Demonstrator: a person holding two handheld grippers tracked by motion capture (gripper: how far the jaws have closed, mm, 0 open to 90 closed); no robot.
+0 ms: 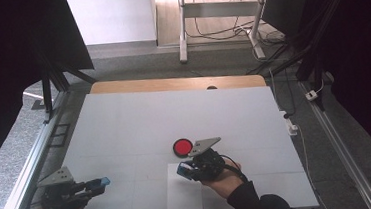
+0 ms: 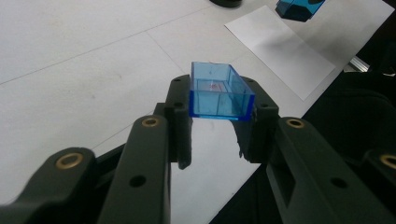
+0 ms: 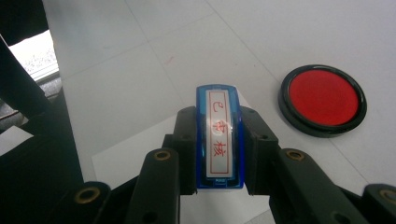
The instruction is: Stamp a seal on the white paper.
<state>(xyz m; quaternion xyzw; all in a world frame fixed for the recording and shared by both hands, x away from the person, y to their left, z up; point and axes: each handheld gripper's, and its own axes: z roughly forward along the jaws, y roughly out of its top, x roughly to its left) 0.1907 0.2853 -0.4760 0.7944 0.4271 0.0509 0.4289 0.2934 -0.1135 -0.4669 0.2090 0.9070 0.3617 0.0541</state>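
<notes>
My left gripper (image 1: pixel 95 186) hovers at the table's front left corner, shut on a clear blue rectangular cap (image 1: pixel 103 181). In the left gripper view the cap (image 2: pixel 212 79) sits crosswise between the jaws of that gripper (image 2: pixel 218 109), open side up. My right gripper (image 1: pixel 184 169) is shut on a blue stamp (image 1: pixel 181 168) over the top edge of a white paper sheet (image 1: pixel 183 197). The right gripper view has the stamp (image 3: pixel 219 140) clamped in the gripper (image 3: pixel 220 119), with its white label of red characters facing the camera. A round red ink pad (image 1: pixel 182 147) lies just beyond.
The white table (image 1: pixel 124 119) has a wooden strip along its far edge. The ink pad (image 3: pixel 323 99) lies right of the stamp in the right gripper view. Metal rails run along both sides, and cables lie on the floor at the right.
</notes>
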